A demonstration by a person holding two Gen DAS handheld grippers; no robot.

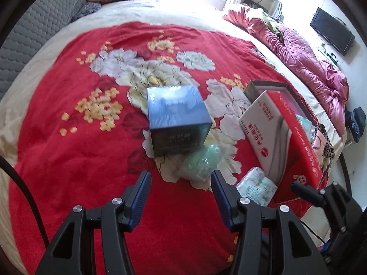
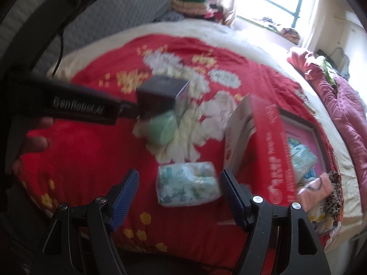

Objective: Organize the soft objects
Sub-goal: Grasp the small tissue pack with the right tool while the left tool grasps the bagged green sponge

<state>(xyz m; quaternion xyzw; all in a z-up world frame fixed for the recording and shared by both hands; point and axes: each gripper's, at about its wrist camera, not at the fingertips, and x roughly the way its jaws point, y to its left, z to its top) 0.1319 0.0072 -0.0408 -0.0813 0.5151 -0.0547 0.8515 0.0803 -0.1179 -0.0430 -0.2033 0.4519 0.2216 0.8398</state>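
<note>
On the red flowered blanket [image 1: 68, 160] lies a green soft packet in clear wrap [image 1: 201, 160], just beyond my left gripper [image 1: 181, 181]. That gripper is open, with nothing between its blue pads. Behind the packet stands a blue box [image 1: 176, 116]. In the right wrist view, a pale patterned tissue pack [image 2: 188, 183] lies ahead of my right gripper [image 2: 180, 176] and between its widely open fingers. There is a gap on each side, so the pads do not press it. The green packet [image 2: 162, 128] shows further back, blurred.
A red and white carton [image 1: 270, 133] lies on its side to the right. Behind it is an open box with a pink inside [image 2: 302, 155] holding soft items. A pink quilt [image 1: 309, 52] is bunched at the far right, and a grey headboard [image 1: 34, 29] runs along the left.
</note>
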